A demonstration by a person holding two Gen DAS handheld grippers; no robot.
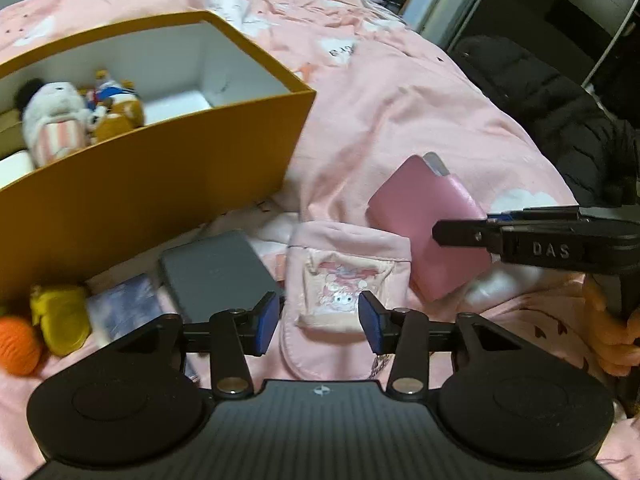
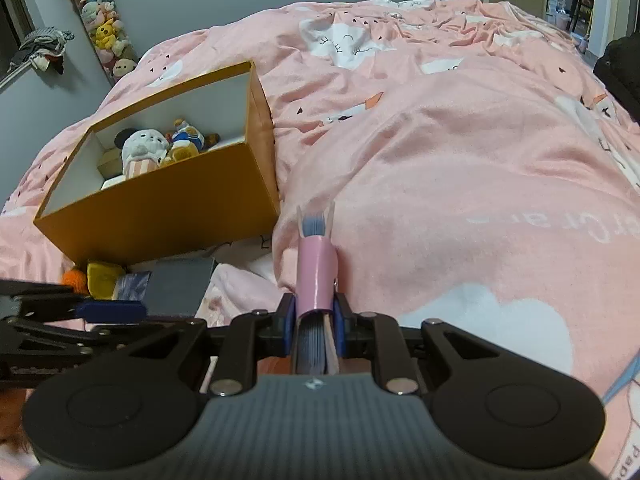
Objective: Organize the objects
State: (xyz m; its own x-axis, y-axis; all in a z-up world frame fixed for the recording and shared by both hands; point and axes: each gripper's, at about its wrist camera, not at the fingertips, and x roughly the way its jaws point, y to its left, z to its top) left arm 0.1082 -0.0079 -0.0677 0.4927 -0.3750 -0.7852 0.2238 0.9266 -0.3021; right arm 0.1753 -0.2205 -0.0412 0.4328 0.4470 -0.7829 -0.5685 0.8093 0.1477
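Note:
My left gripper [image 1: 319,321] stands open just above a pink drawstring pouch [image 1: 344,268] printed with a cartoon figure; the blue pads do not press on it. Beside the pouch lie a dark grey power bank [image 1: 216,272], a bluish card [image 1: 124,308], a yellow toy [image 1: 60,316] and an orange ball [image 1: 18,344]. My right gripper [image 2: 314,320] is shut on a pink case [image 2: 316,276] with blue pages showing at its far end. From the left wrist view that case [image 1: 420,216] hangs over the bed, held by the right gripper [image 1: 448,234].
An open orange box [image 2: 168,208] with white inner walls sits on the pink duvet [image 2: 460,160], with several plush toys [image 2: 144,152] inside. A black jacket [image 1: 540,112] lies at the bed's right edge. A clear tube of plush toys [image 2: 104,28] stands against the wall.

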